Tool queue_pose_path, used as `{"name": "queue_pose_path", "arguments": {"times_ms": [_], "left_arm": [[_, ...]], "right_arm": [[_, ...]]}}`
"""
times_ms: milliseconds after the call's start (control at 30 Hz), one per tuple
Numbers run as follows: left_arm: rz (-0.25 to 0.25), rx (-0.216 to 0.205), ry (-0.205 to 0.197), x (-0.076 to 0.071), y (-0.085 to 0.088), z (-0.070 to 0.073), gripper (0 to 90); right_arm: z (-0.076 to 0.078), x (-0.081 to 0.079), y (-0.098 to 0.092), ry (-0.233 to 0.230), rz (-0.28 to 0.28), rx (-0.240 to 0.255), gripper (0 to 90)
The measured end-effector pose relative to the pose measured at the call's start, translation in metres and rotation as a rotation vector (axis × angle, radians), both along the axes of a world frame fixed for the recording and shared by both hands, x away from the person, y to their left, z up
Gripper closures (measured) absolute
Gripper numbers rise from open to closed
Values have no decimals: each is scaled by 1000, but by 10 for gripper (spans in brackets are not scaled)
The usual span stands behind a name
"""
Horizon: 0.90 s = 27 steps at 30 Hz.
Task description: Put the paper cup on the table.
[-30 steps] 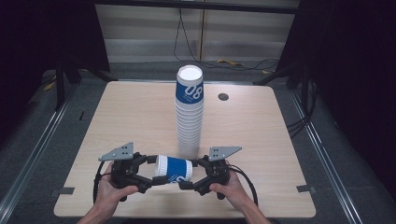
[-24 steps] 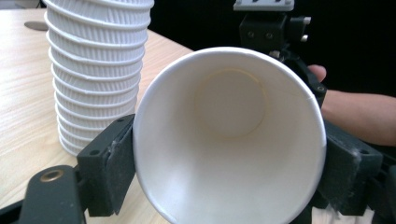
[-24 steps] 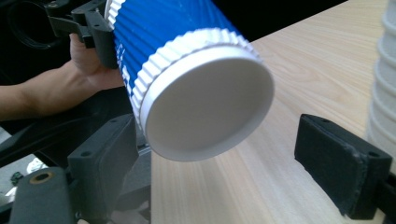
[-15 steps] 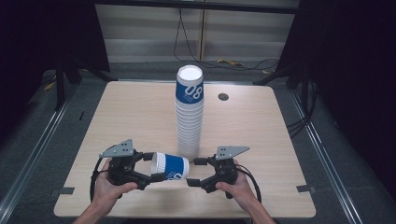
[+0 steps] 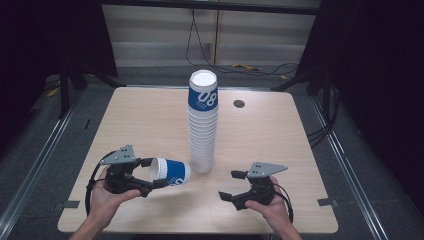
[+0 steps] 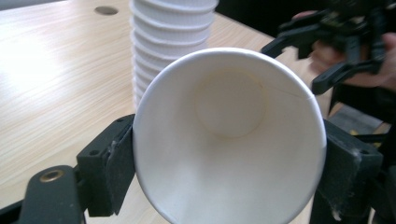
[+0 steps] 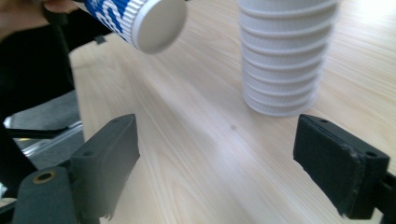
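A tall stack of blue-and-white paper cups (image 5: pixel 202 125) stands upright at the middle of the wooden table (image 5: pixel 280 135); its lower rims show as the stack (image 6: pixel 168 32) and the stack (image 7: pixel 285 56) in the gripper views. My left gripper (image 5: pixel 152 173) is shut on a single paper cup (image 5: pixel 170 171), held on its side above the table, base pointing right. In the left gripper view the cup (image 6: pixel 229 135) shows its white inside, pinched at the rim. My right gripper (image 5: pixel 231 185) stands open and empty at the front right, with the cup (image 7: pixel 140 18) base facing it.
A small dark round hole (image 5: pixel 239 104) sits in the tabletop behind the stack. Cables (image 5: pixel 260 67) lie on the floor beyond the table's far edge. Bare wood lies left and right of the stack.
My right gripper has let go of the cup's base, opened and drawn back to the right. The left gripper has carried the cup a little to the left.
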<state>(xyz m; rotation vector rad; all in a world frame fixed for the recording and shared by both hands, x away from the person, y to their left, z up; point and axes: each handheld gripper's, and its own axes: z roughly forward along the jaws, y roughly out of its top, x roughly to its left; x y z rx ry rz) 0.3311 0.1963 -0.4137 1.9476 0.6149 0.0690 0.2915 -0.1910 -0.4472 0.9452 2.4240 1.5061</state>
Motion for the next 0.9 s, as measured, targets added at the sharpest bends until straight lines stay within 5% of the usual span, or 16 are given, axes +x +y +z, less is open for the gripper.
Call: {"name": "queue_pose_path", "arguments": {"times_ms": [333, 667, 900], "left_arm": [[75, 52, 8, 9, 16, 3, 174], [112, 158, 17, 22, 22, 6, 173], [135, 181, 15, 31, 23, 8, 176]], "right_arm": [[-8, -10, -12, -2, -43, -90, 152], [-9, -8, -15, -16, -83, -76, 140], [-11, -6, -15, -10, -88, -80, 140]]}}
